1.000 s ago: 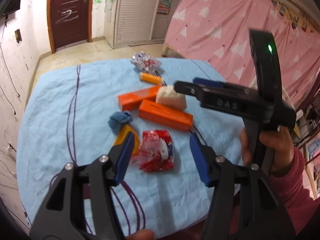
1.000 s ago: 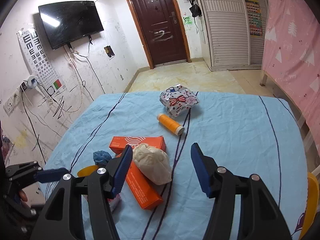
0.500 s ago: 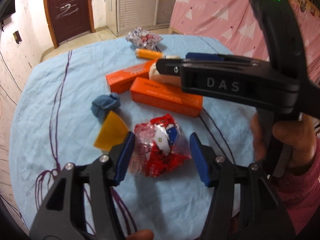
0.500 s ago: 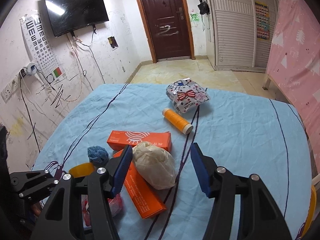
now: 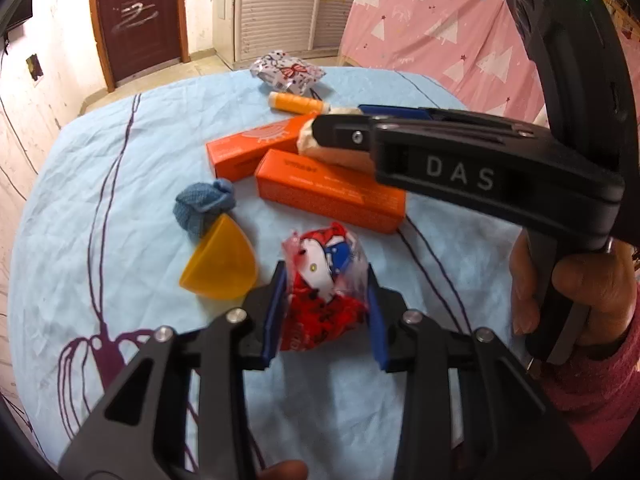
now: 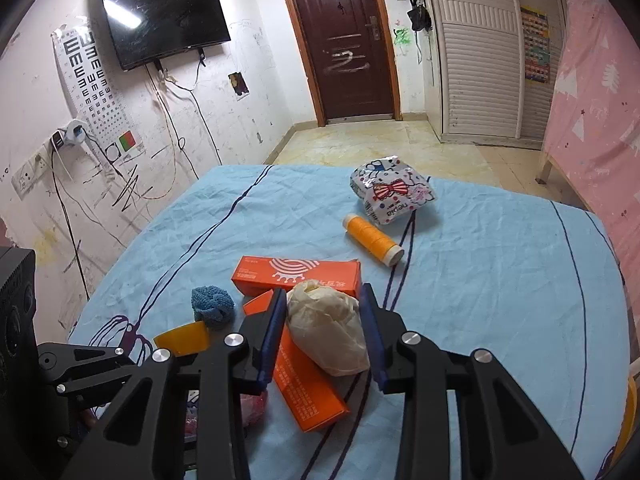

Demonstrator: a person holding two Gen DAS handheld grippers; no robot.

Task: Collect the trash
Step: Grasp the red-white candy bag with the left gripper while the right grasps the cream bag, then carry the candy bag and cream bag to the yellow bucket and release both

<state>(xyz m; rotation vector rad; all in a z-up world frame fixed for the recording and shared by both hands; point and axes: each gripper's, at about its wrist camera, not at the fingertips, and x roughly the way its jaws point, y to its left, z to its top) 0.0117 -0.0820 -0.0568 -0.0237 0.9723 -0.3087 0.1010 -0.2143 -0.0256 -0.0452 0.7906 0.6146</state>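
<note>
Dropped onto crinkled red printed wrapper: left tongs closing, pads touching. Right tongs closing around cream plastic wad, beside the wrapper.

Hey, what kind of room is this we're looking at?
Probably a lived-in room at home, maybe a bedroom: a wall-mounted TV, a brown door, a slatted wardrobe, and an eye chart on a scribbled wall, around a table under a blue cloth.

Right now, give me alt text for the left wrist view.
The left gripper jaws are closing around a crumpled red cartoon-print wrapper on a light blue tablecloth. Beyond lie a yellow plastic wedge, a blue cloth ball and two orange cartons.
</note>
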